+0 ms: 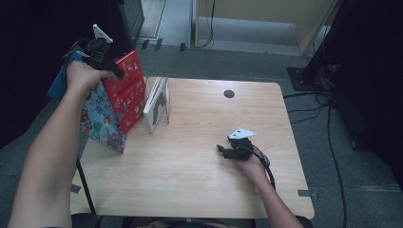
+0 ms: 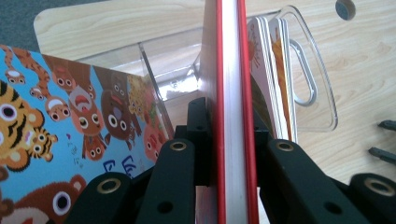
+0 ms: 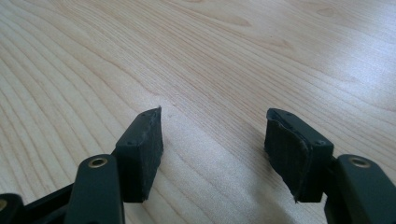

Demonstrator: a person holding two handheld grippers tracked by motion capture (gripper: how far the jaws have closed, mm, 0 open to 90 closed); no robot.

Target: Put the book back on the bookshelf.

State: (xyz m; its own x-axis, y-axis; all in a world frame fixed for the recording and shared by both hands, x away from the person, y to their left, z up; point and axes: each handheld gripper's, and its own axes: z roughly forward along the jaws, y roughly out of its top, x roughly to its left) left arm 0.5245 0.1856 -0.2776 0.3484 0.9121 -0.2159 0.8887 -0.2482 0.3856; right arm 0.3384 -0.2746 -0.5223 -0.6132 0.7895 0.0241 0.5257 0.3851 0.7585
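Note:
My left gripper is shut on the top edge of a red picture book, held upright at the table's left edge. Along the jaws, the red book runs edge-on between the two pads, which press on both covers. Beside it a blue book with cartoon animals leans outward. A clear acrylic book stand holds a couple of thin books just right of the red one. My right gripper rests on the table at the right, jaws open with nothing between them.
The wooden table has a round grommet hole near its far edge. Cables trail over the grey carpet to the right. A dark stand base sits at the far right.

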